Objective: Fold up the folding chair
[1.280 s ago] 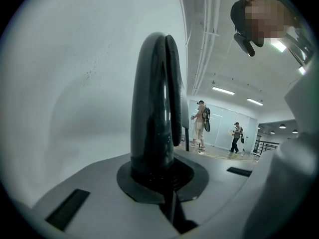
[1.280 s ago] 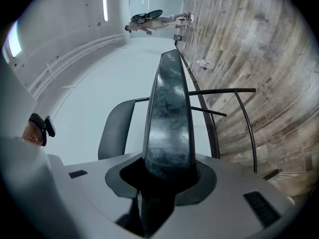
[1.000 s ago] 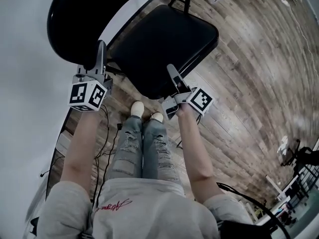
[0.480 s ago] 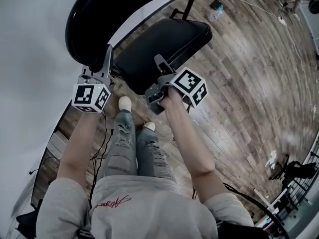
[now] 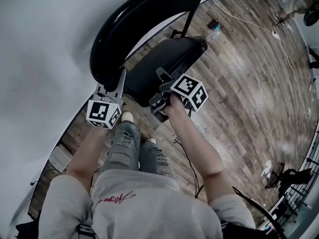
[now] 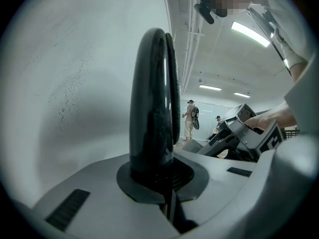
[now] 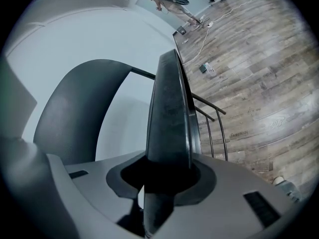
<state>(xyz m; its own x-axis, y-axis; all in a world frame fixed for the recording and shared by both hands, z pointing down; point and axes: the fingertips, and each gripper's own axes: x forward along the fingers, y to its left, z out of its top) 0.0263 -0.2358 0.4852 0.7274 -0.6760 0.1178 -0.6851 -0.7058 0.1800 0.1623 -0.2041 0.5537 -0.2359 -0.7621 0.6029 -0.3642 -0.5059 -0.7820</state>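
Chair back (image 5: 129, 24): black, smooth, rounded, close to the white wall (image 5: 45, 44).
Seat (image 5: 169, 59): black, padded, tipped up.
Left gripper (image 5: 121, 77): pinching the chair back's edge.
Right gripper (image 5: 160, 74): pinching the seat's edge.
Room: wide plank floor (image 5: 249, 83) away from the wall.

Hidden under the seat (image 5: 169, 59) of the folding chair (image 5: 144, 29): most of its legs. Buried between the closed pads of the left gripper (image 6: 160, 177): the near rim of the backrest (image 6: 152, 98). Swallowed likewise by the right gripper (image 7: 162, 176): the seat's near edge. Too small to make out, far across the room: two people (image 6: 189, 118). Too small to identify on the far floor: a small object (image 5: 213, 33).
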